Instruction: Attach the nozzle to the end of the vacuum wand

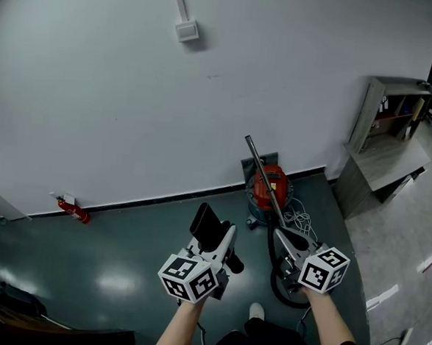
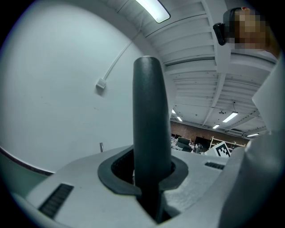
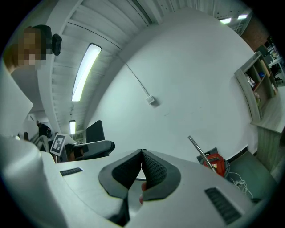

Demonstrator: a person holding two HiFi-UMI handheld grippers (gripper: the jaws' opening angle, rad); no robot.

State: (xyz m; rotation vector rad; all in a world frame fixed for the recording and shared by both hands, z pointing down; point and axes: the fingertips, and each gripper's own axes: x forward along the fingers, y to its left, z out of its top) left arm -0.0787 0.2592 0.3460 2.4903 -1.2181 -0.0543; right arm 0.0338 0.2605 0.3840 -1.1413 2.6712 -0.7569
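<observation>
As left gripper [image 2: 149, 178] clamps it, nozzle [image 2: 149, 120] stands upright.

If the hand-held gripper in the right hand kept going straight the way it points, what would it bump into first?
Most likely the white wall: its own view centres on bare wall. The metal vacuum wand and red vacuum cleaner sit right of that line, though depth is hard to judge.

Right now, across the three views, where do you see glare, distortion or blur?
Head view: glare lies in pale patches on the floor; the skirting bows, which is wide-lens distortion. Left gripper view: the nozzle looms large, close to the lens; the corners go black. Right gripper view: the ceiling lamp burns out white.
</observation>
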